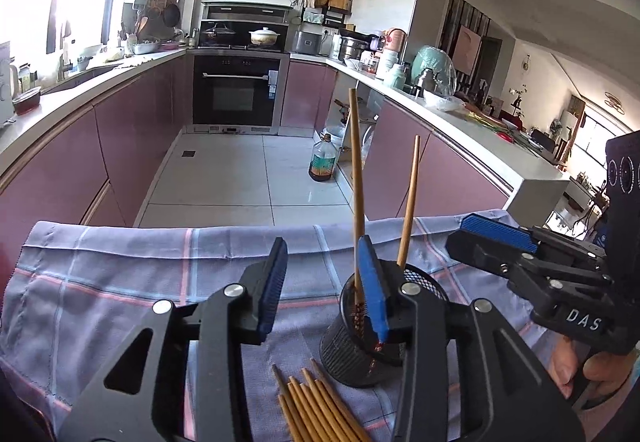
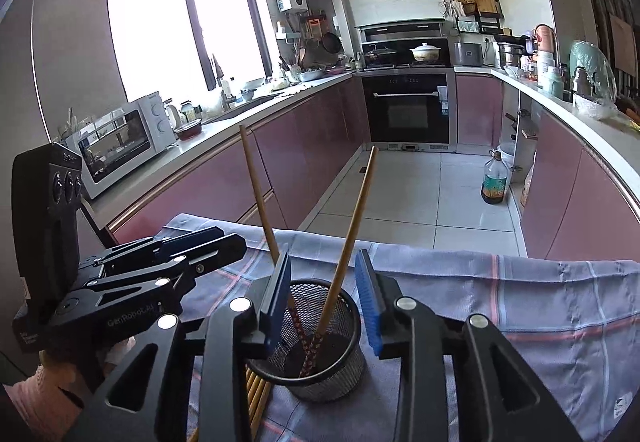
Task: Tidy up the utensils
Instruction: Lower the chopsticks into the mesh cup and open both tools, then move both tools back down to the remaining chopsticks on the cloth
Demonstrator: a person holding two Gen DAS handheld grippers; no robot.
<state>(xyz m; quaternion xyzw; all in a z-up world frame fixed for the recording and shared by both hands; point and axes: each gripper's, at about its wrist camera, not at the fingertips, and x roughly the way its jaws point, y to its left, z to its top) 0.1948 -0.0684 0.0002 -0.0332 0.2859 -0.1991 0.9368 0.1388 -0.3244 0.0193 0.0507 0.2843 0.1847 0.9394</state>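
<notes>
Two chopsticks [image 2: 352,226] stand in the black mesh cup [image 2: 320,354], their patterned tips at the bottom and their plain ends leaning apart, one toward eleven o'clock, the other toward one o'clock. The cup sits on the checked cloth [image 2: 520,306] that covers the table.

The right gripper [image 2: 326,302] hangs over the cup with its blue pads parted. In its own view the right-leaning stick rises through the gap and the left-leaning one passes behind the left pad; neither pad looks pressed on a stick, so I take both sticks as let go.

The left gripper [image 1: 326,290] is parted too, with nothing between its pads; the cup lies at about three o'clock of its gap, half hidden behind its right finger.

The rest of the chopsticks, a loose bundle [image 1: 316,406], lie flat on the cloth just beside the cup, at about seven o'clock from it in the left wrist view.

So the step in hand looks like the drop of a pair into the cup, and most of the sorting is still to do. The next move calls for a gripper to come clear of the standing sticks without tipping the light cup, then drop low over the bundle, close on one or two sticks near the middle, and stand them in the cup
</notes>
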